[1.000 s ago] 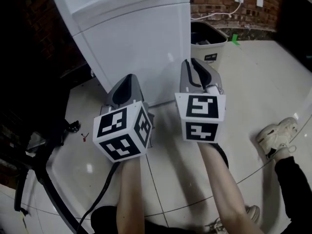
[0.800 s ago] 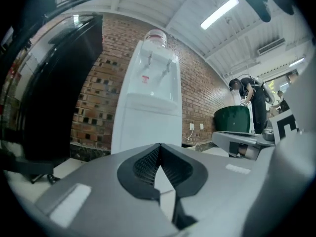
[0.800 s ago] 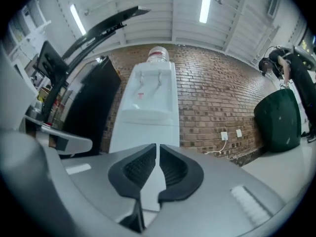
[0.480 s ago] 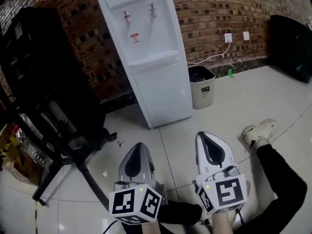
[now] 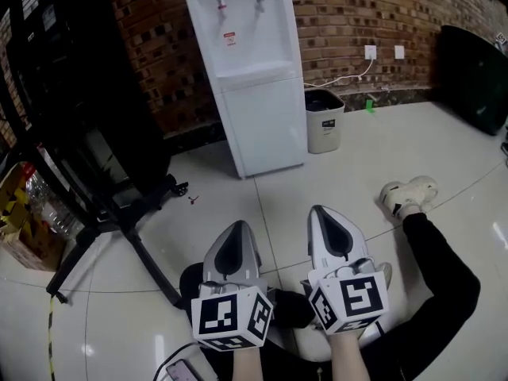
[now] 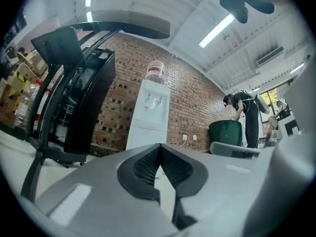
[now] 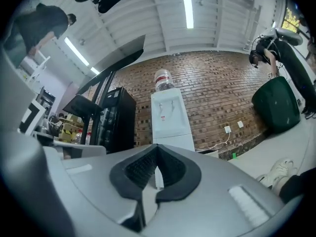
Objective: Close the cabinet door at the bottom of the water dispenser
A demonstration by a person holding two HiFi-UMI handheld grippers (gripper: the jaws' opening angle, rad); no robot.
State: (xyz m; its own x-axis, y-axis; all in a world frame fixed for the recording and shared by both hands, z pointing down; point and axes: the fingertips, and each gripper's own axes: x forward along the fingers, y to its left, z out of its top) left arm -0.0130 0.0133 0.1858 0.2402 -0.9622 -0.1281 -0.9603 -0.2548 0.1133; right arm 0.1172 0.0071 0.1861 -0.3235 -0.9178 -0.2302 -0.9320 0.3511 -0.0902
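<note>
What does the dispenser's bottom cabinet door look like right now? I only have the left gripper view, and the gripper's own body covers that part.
Observer: In the head view the cabinet door looks shut, flush with the water dispenser.
Operator: Is the right gripper carrying anything?
Observer: No. The right gripper has its fingers together with nothing between them.
Operator: Anything standing next to the dispenser?
Observer: A grey waste bin stands beside it, on its right in the head view.
</note>
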